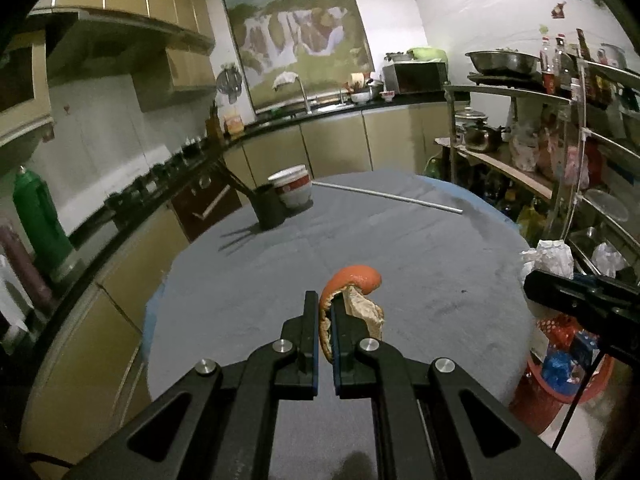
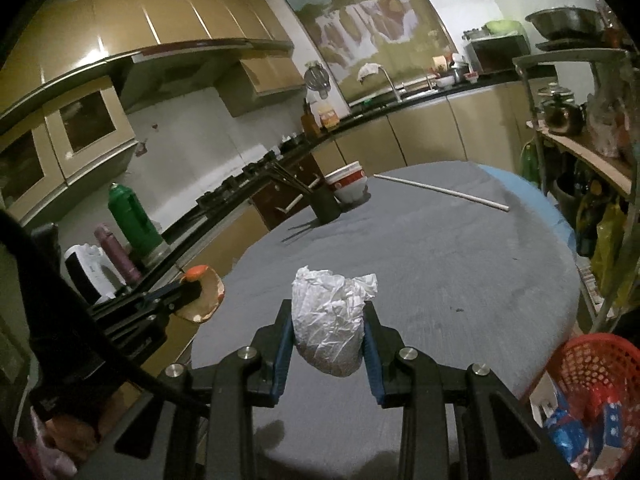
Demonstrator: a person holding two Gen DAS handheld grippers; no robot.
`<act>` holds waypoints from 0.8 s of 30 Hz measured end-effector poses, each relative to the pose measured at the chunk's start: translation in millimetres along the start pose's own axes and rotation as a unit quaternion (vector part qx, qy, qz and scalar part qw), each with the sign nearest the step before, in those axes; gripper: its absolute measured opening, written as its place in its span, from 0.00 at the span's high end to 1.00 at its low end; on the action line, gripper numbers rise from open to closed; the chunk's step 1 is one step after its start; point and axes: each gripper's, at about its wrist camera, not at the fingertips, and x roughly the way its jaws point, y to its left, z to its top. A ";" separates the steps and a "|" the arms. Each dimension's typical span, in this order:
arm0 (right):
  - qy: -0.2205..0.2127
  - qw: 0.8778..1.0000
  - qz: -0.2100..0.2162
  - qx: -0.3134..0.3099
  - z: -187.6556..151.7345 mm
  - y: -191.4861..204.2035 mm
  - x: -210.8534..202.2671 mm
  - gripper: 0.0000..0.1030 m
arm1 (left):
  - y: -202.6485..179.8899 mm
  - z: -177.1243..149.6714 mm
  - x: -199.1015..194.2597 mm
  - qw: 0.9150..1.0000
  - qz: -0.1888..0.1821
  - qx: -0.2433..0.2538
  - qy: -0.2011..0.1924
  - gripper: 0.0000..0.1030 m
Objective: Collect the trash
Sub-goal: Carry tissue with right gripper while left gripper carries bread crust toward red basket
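My left gripper is shut on a curled piece of orange peel, held above the grey-covered round table. My right gripper is shut on a crumpled ball of white paper, also raised over the table. In the right wrist view the left gripper shows at the left edge with the peel. In the left wrist view the right gripper reaches in from the right with the paper ball. A red mesh basket with wrappers stands beside the table at lower right, seen also as the red basket.
At the table's far side stand a dark cup with chopsticks, a red-and-white bowl and a long white rod. A kitchen counter curves along the left with a green thermos. Crowded shelves line the right.
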 end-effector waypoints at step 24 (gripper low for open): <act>-0.045 0.999 -0.005 0.005 -24.8 -0.2 -90.6 0.67 | -42.2 -5.3 -47.6 0.999 -0.006 0.022 -0.028 0.95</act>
